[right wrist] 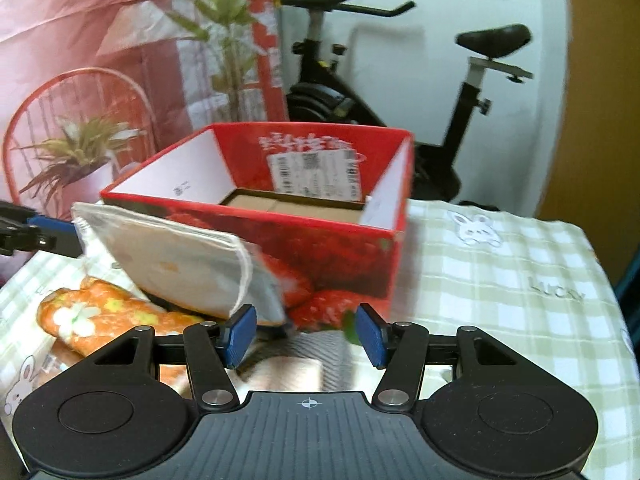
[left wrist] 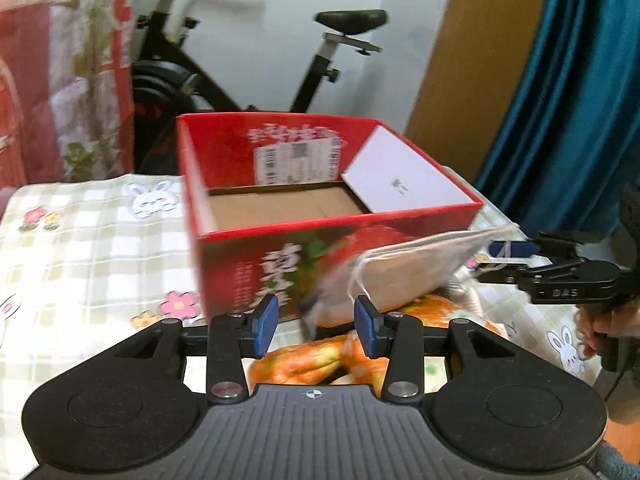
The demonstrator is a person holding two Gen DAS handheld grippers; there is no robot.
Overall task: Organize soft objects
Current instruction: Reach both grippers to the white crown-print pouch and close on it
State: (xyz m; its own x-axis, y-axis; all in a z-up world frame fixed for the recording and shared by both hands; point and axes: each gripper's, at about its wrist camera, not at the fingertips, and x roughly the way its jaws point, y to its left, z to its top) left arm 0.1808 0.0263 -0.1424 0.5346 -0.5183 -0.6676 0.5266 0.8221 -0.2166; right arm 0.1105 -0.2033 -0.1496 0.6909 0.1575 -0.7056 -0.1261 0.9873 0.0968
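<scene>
A red strawberry-print box point(left wrist: 248, 268) point(right wrist: 344, 256) stands open on the table, showing only its bare cardboard floor. A flat grey-white pouch point(left wrist: 416, 268) point(right wrist: 180, 264) with a white drawstring tilts against the box front, motion-blurred, above an orange floral cloth point(left wrist: 312, 360) point(right wrist: 96, 312). My left gripper point(left wrist: 316, 326) point(right wrist: 48, 236) is open; the pouch's lower corner lies just ahead of its pads, untouched. My right gripper point(right wrist: 305, 335) point(left wrist: 496, 260) is open too, at the pouch's other end, over a grey and peach knitted piece point(right wrist: 296, 364).
A green-checked tablecloth point(left wrist: 92, 240) point(right wrist: 500, 280) with rabbits covers the table. An exercise bike point(left wrist: 224, 80) point(right wrist: 460, 128) stands behind the box, and a blue curtain point(left wrist: 560, 100) hangs at the right. A hand point(left wrist: 600, 328) holds the right gripper's handle.
</scene>
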